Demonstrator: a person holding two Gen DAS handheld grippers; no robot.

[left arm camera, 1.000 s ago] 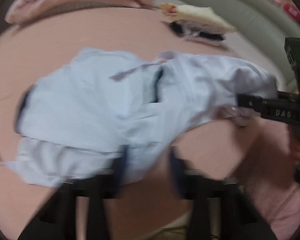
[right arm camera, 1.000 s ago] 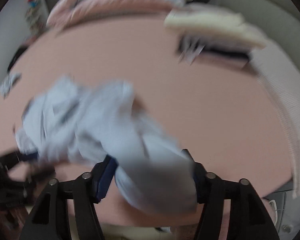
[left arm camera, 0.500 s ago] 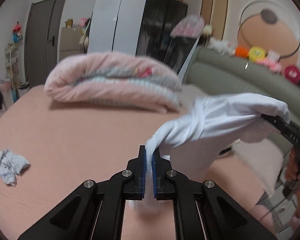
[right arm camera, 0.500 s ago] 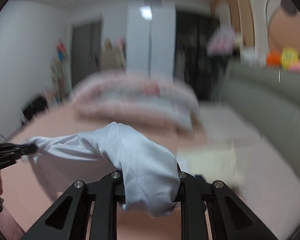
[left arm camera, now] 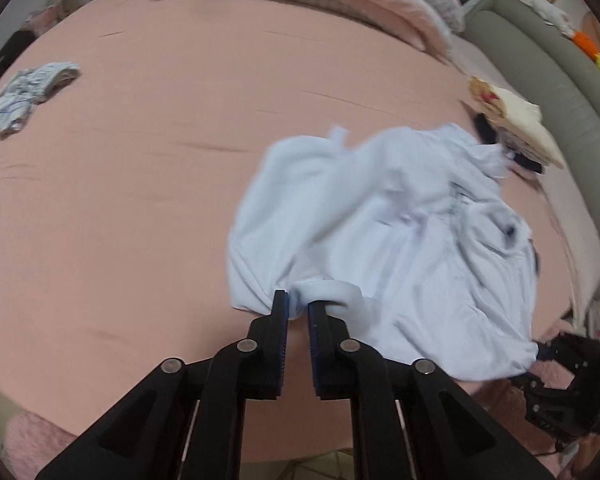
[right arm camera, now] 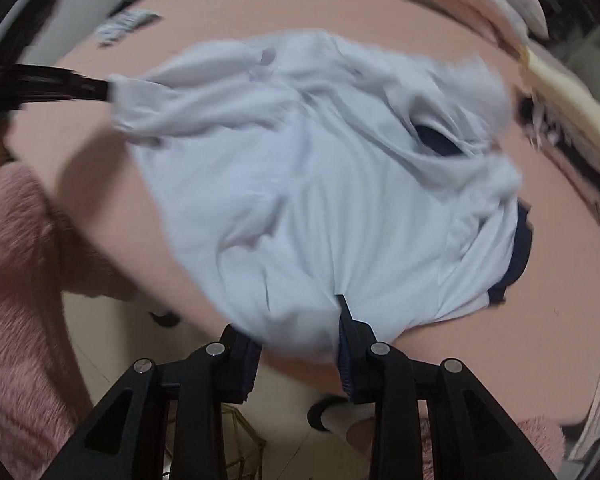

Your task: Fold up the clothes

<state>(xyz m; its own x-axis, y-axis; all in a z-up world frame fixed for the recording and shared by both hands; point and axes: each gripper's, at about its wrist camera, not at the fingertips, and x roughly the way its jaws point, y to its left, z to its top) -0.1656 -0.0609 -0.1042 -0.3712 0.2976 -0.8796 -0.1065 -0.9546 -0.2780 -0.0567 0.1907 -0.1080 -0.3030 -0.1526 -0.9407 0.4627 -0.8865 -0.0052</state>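
Pale blue shirt (left arm camera: 400, 240) crumpled on pink bed (left arm camera: 140, 160), left gripper (left arm camera: 298, 308) jaws narrow, opening, hem fold between them, right gripper (right arm camera: 300, 340) jaws opening around bunched hem, folded pile (left arm camera: 512, 124) beyond

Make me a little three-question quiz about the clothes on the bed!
1. True or false: the light blue shirt lies crumpled on the pink bed.
2. What is between the fingers of the left hand-held gripper? A) a sock B) a fold of the shirt C) nothing
3. Fill in: far left on the bed lies a small crumpled ___.

Key: 1 true; 2 B; 3 cloth.
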